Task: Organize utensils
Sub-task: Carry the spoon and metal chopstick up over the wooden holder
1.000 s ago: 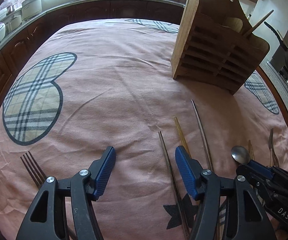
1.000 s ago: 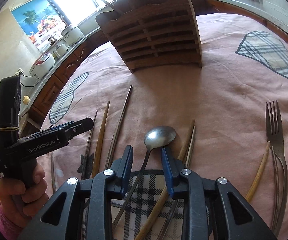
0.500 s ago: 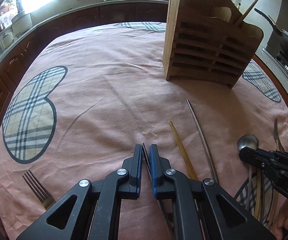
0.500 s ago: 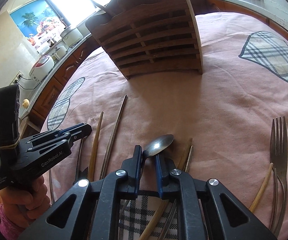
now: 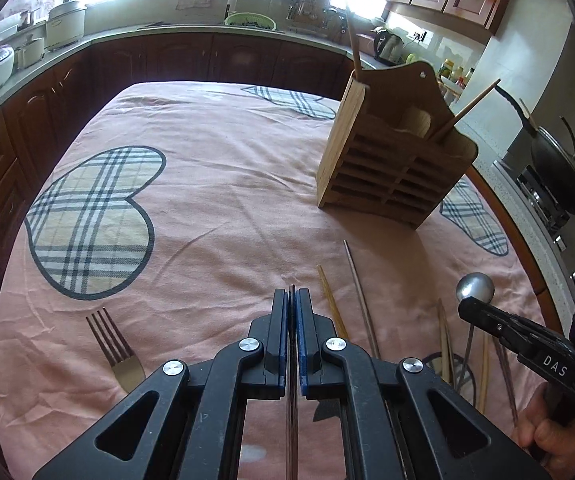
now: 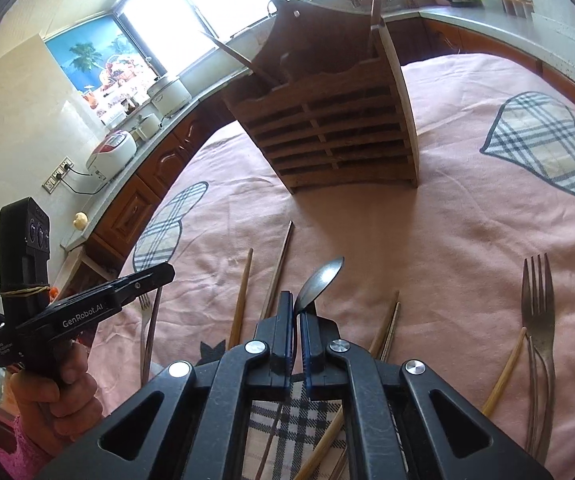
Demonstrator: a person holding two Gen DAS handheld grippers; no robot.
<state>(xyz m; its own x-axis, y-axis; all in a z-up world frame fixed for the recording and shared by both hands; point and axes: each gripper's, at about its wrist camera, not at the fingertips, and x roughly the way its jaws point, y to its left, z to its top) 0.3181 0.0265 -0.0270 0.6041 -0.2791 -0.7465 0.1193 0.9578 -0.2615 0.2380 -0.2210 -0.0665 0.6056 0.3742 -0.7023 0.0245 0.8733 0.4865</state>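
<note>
My left gripper [image 5: 291,295] is shut on a thin dark metal chopstick [image 5: 292,400] and holds it above the pink tablecloth [image 5: 215,216]. My right gripper [image 6: 296,301] is shut on the neck of a metal spoon [image 6: 321,280], whose bowl tilts up off the cloth. In the left wrist view the right gripper [image 5: 487,316] shows at the right with the spoon [image 5: 475,286] bowl ahead of it. The wooden slotted utensil holder [image 5: 391,172] [image 6: 327,128] stands farther back, with a few sticks upright in it.
On the cloth lie a bamboo chopstick [image 5: 329,300], a metal chopstick [image 5: 359,292] and a fork [image 5: 113,340] at the left. The right wrist view shows another fork [image 6: 537,308], a thin bamboo stick [image 6: 503,372] and more chopsticks [image 6: 387,328]. Kitchen counters surround the table.
Both grippers went from open to shut, the left on the metal chopstick and the right on the spoon. Both have risen, lifting their utensils off the cloth.
</note>
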